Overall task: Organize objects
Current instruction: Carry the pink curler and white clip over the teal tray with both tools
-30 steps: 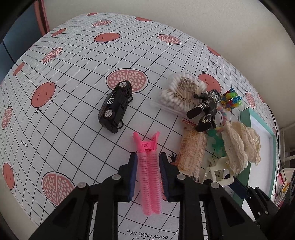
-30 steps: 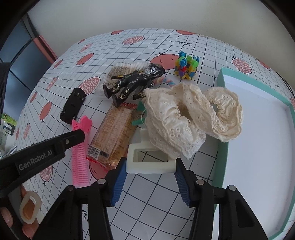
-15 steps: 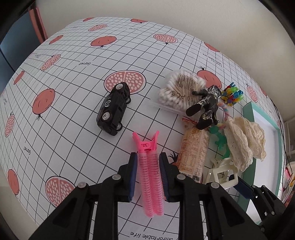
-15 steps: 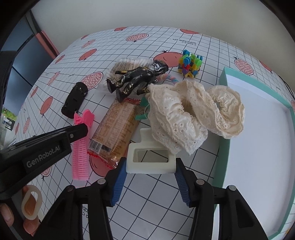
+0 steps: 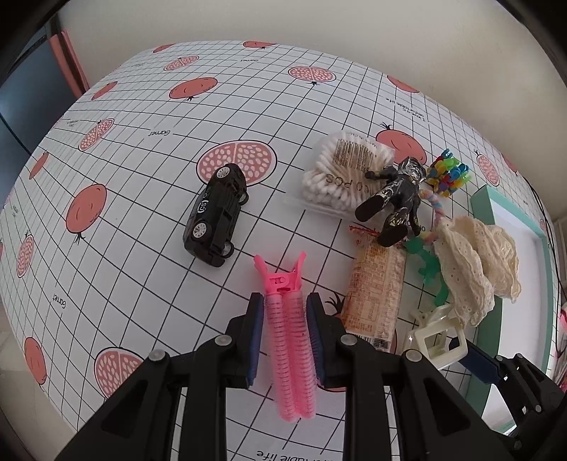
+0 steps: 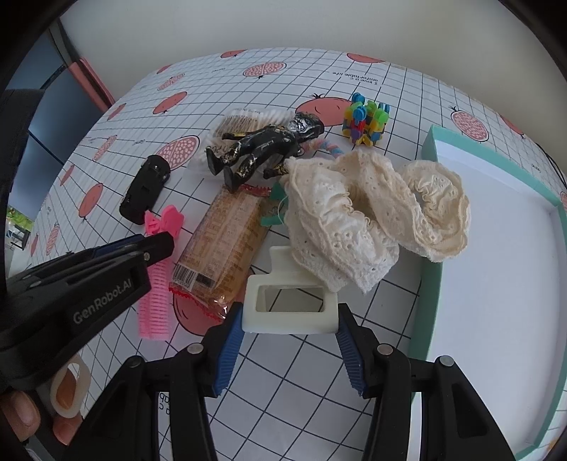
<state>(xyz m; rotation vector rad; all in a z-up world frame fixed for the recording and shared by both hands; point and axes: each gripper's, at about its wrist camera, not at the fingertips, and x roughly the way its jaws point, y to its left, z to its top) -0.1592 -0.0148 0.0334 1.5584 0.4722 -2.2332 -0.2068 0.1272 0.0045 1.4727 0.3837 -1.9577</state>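
Both grippers grip clips on the tabletop point(image 5: 117, 255).
Left gripper point(image 5: 285, 312) jaws clench the pink hair clip point(image 5: 288, 340); right gripper point(image 6: 288, 328) jaws grasp the white claw clip point(image 6: 288, 306), teal tray point(image 6: 430, 212) at 3 o'clock.

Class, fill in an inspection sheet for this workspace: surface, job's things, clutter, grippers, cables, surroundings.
Surface: white grid tablecloth printed with pomegranates.
Job's things: pink ribbed plastic hair clip; cream plastic claw clip; teal-rimmed white tray, nothing seen inside.
Clutter: black toy car, cotton swab box, black action figure, orange snack packet, cream lace scrunchies, multicoloured block toy.
Grippers: left gripper jaws shut on hair clip; right gripper jaws shut on claw clip.
Cables: thin dark cable beyond the tray.
Surroundings: pale wall.
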